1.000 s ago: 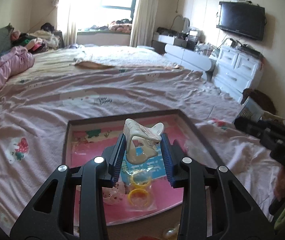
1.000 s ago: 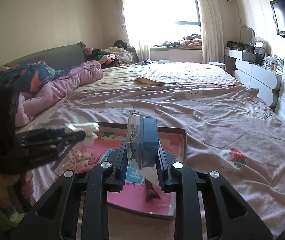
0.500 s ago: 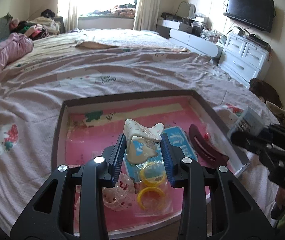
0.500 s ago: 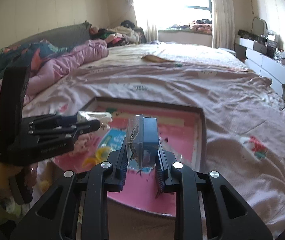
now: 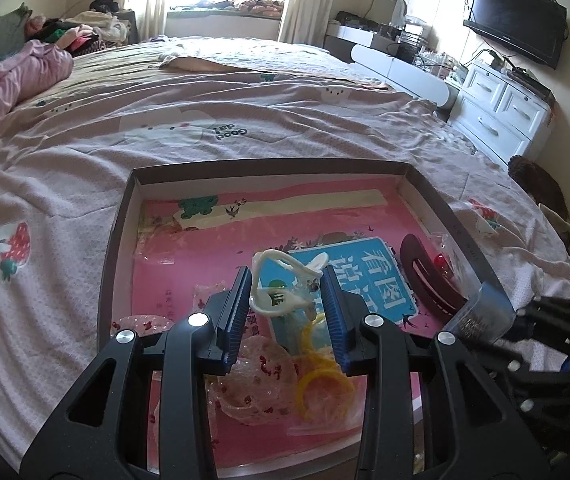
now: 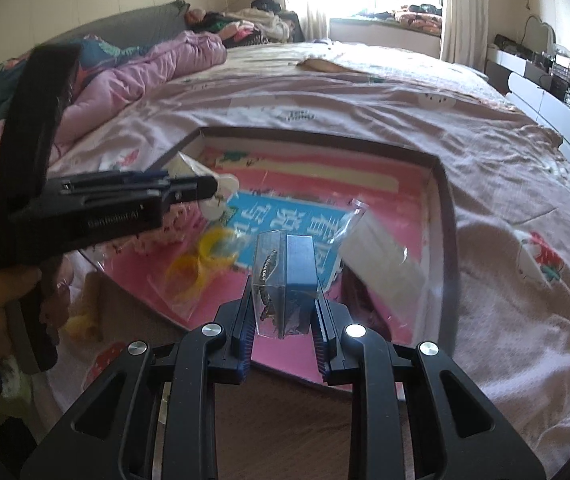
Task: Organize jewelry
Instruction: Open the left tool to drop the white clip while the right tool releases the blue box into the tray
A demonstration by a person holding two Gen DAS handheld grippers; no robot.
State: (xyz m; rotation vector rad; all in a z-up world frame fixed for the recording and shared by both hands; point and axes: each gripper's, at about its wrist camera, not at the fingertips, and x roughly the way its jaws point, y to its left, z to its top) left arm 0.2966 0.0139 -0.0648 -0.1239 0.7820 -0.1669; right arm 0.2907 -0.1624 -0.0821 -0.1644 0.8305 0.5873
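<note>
My left gripper (image 5: 287,280) is shut on a cream hair claw clip (image 5: 281,300), held just above the pink-lined, dark-rimmed tray (image 5: 269,166). Below it in the tray lie yellow rings in a clear bag (image 5: 321,384), a pink spotted piece (image 5: 261,376) and a dark maroon hair clip (image 5: 425,276). My right gripper (image 6: 283,300) is shut on a small clear box with a blue insert and a chain inside (image 6: 285,276), over the tray's near right part. The left gripper (image 6: 209,188) with its clip (image 6: 225,192) shows at the left of the right wrist view.
The tray lies on a bed with a pink printed quilt (image 5: 205,112). A bunched pink duvet (image 6: 145,68) lies at the far left. A white dresser (image 5: 501,112) and a wall TV (image 5: 513,36) stand to the right. A clear bag with a white card (image 6: 377,248) rests in the tray.
Both grippers have sunk toward the tray and tipped further down, so the tray fills more of each view. Each still grips the same item.
</note>
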